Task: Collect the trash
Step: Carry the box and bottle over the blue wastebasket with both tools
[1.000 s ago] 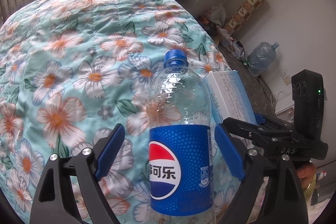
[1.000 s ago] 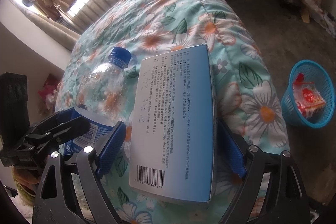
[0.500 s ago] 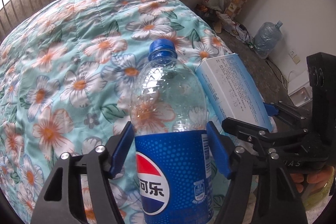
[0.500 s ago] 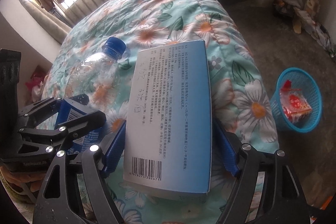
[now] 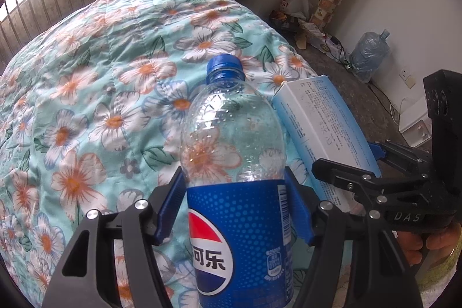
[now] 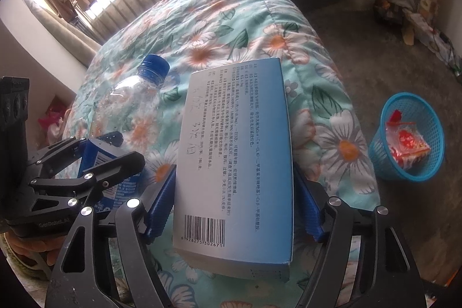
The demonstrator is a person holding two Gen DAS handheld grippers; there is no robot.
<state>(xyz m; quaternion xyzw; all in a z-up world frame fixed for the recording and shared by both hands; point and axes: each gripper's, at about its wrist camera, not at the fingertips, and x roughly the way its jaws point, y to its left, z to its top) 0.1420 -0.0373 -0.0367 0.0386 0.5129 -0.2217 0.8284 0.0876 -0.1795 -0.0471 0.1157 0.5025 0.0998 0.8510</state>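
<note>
The grasping step is in hand. The left tongs (image 5: 235, 204) are closed on the clear plastic cola bottle with a blue cap and blue label (image 5: 231, 163); their jaws have just been closing, and the blue pads are now pressed against the label on both sides. The bottle lies on the floral quilted bed cover (image 5: 86, 77), its cap pointing away from the tongs. To the right, the right tongs (image 6: 232, 207) have been closing around the flat white-and-blue printed cardboard box (image 6: 236, 163), which lies between the ribbed pads; both pads appear to touch its long edges. Beyond the box and to the right of the right tongs, on the floor, a blue plastic mesh basket (image 6: 384, 163) stands with a red wrapper inside. The next move is judged to call for both items to be lifted and carried to that basket. The thin-walled bottle is likely to dent; the box is stiff and smooth.
</note>
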